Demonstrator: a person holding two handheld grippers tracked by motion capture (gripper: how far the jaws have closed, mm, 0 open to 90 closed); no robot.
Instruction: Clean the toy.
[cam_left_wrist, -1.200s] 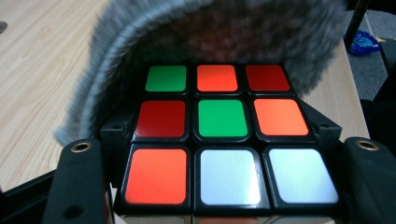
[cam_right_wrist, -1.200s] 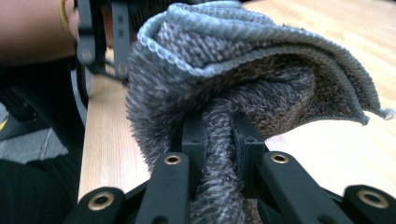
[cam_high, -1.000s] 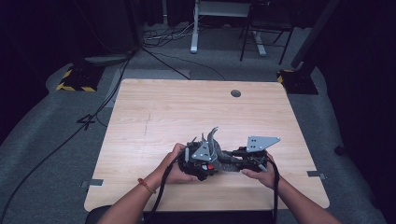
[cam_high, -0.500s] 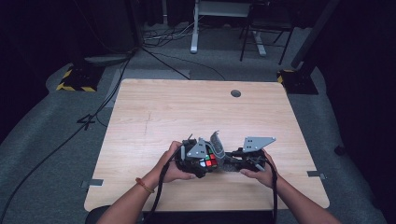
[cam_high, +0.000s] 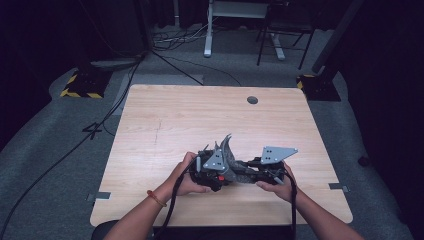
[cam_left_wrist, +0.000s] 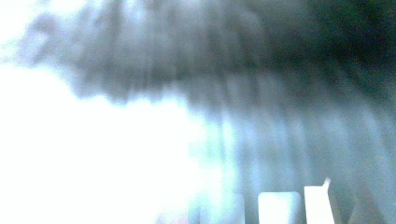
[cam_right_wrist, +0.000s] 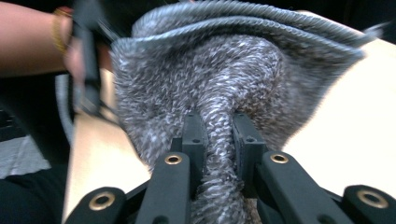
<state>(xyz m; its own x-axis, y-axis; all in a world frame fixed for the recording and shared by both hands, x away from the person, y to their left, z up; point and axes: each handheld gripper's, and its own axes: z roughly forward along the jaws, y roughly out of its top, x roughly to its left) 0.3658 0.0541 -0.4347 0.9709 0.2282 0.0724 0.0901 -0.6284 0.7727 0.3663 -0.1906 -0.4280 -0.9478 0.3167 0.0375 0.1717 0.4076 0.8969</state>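
A grey knitted cloth (cam_high: 229, 149) lies bunched near the front edge of the wooden table (cam_high: 200, 120), with one flap standing up. My left gripper (cam_high: 220, 174) meets it from the left and my right gripper (cam_high: 251, 173) from the right, each held in a hand. In the right gripper view the two black jaws of the right gripper (cam_right_wrist: 219, 135) are shut on a twisted fold of the cloth (cam_right_wrist: 210, 70), and the other hand's wrist (cam_right_wrist: 28, 42) sits behind it. The left gripper view is a bright blur with grey cloth (cam_left_wrist: 210, 70) close up; that gripper is shut on the cloth.
A round cable hole (cam_high: 252, 100) sits at the table's far edge. Black cables (cam_high: 172, 210) trail from the grippers over the near edge. On the floor behind lie more cables (cam_high: 180, 65), a desk frame (cam_high: 207, 35) and yellow-striped floor plates (cam_high: 80, 85).
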